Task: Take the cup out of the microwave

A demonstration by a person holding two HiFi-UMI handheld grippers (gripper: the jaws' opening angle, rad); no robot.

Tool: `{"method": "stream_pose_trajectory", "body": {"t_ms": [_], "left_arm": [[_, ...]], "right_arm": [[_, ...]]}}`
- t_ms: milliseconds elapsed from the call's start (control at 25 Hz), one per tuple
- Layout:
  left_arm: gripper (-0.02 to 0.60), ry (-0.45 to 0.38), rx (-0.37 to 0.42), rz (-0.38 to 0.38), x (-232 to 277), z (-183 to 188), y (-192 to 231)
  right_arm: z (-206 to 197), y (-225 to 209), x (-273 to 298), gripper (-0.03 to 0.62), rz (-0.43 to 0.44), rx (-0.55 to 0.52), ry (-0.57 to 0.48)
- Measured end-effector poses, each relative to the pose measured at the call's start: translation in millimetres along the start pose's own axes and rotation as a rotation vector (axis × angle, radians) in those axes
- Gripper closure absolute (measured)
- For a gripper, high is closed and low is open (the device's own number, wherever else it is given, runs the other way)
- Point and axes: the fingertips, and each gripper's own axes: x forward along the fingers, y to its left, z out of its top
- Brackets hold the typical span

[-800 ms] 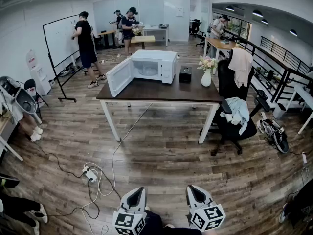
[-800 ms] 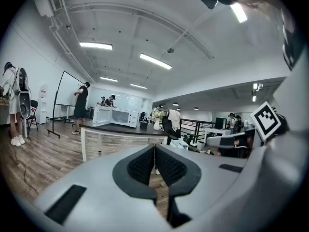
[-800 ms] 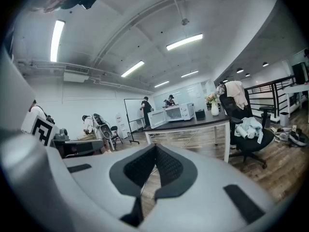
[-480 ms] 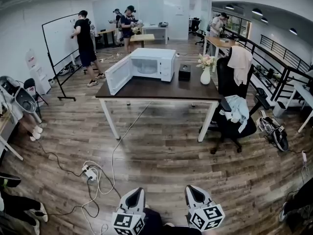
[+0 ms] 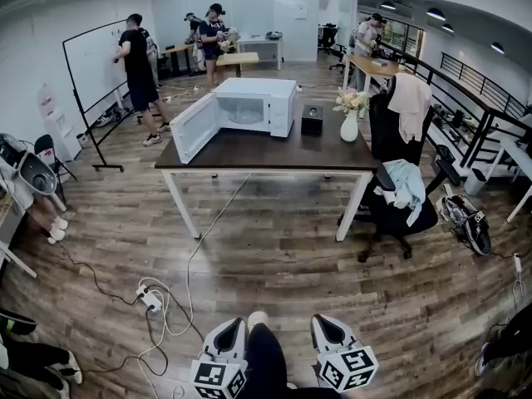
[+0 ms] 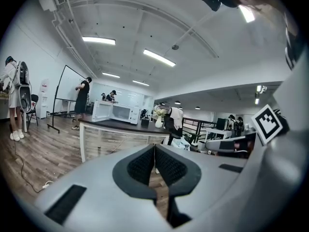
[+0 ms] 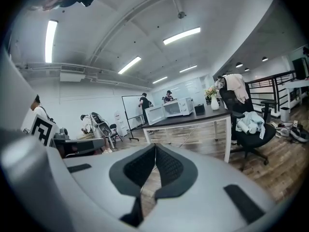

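The white microwave (image 5: 253, 106) stands on the dark table (image 5: 266, 154) far ahead of me, its door (image 5: 194, 127) swung open to the left. Its chamber looks pale; I cannot make out a cup in it from here. My left gripper (image 5: 232, 328) and right gripper (image 5: 326, 326) sit low at the bottom of the head view, well short of the table. Both are shut with nothing between the pads. The left gripper (image 6: 154, 146) looks toward the microwave (image 6: 116, 112), and the right gripper (image 7: 155, 145) sees the microwave (image 7: 176, 108) too.
A vase of flowers (image 5: 351, 123) and a small black box (image 5: 312, 120) share the table. A black office chair (image 5: 399, 198) draped with clothes stands to the right. A power strip (image 5: 151, 298) with cables lies on the wooden floor at left. Several people and a whiteboard (image 5: 91, 61) are at the back.
The table and microwave have drawn slightly nearer and lower in the head view. My leg and shoe have come into view between the two grippers. Both grippers stay shut.
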Motion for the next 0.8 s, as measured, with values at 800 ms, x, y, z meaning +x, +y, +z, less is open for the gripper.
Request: {"method": "stream_pose_trajectory", "body": {"t_ms": [800], "left_arm": [[0.574, 0.012, 0.019, -0.044, 249, 118, 166]], "right_arm": [[129, -72, 282, 0.602, -0.055, 0.029, 0.002]]}}
